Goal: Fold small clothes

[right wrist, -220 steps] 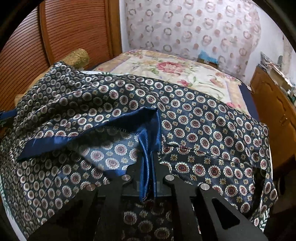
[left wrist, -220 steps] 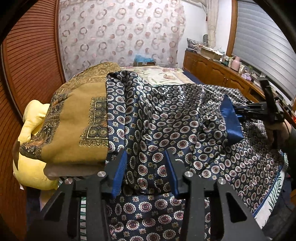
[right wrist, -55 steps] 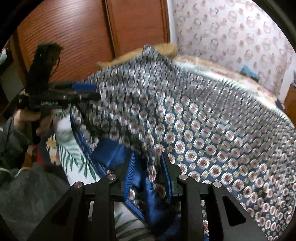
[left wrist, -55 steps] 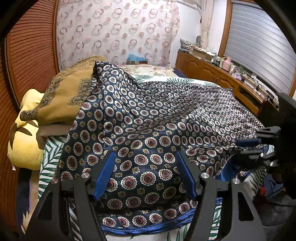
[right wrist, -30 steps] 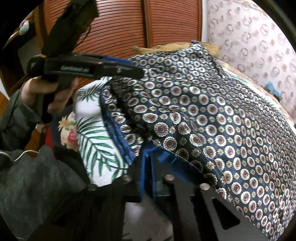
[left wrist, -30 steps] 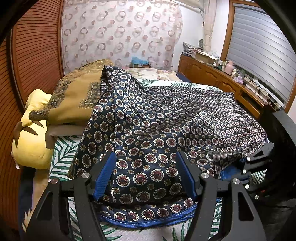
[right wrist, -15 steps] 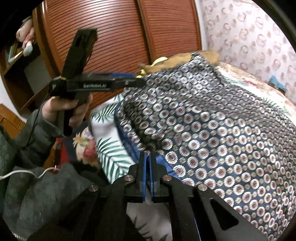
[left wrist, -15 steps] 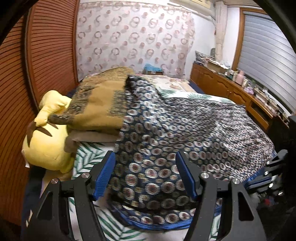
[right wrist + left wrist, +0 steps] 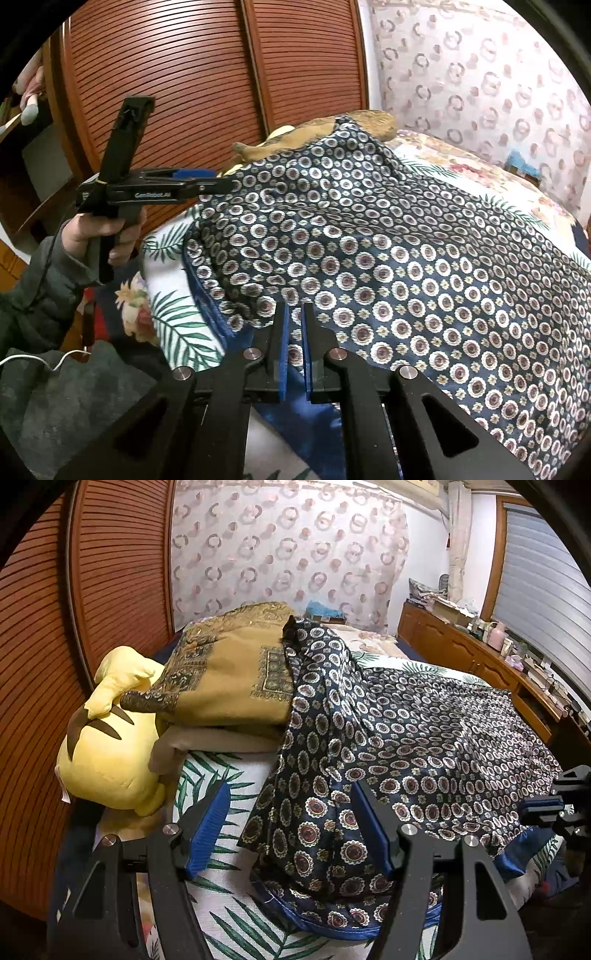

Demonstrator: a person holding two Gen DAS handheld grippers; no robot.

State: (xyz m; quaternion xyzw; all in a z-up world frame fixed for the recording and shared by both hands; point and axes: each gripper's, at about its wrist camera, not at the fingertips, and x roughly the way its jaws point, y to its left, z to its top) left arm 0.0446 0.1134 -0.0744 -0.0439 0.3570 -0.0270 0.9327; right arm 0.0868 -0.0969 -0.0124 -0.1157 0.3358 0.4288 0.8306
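Garment (image 9: 424, 738) laid flat, fold pending; left gripper (image 9: 291, 827) wide, empty; right gripper (image 9: 293, 325) at lower centre opening, empty; next: regrasp hem

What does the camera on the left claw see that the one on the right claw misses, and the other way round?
Only the left wrist view shows the yellow plush toy, the wooden sideboard along the window wall, and the right claw from outside.

Only the right wrist view shows the person's hand and grey sleeve holding the left claw, seen side-on.

Both show the navy patterned cloth spread over the leaf-print bedsheet, the mustard-brown folded blanket, the slatted wooden doors and the ring-patterned curtain.
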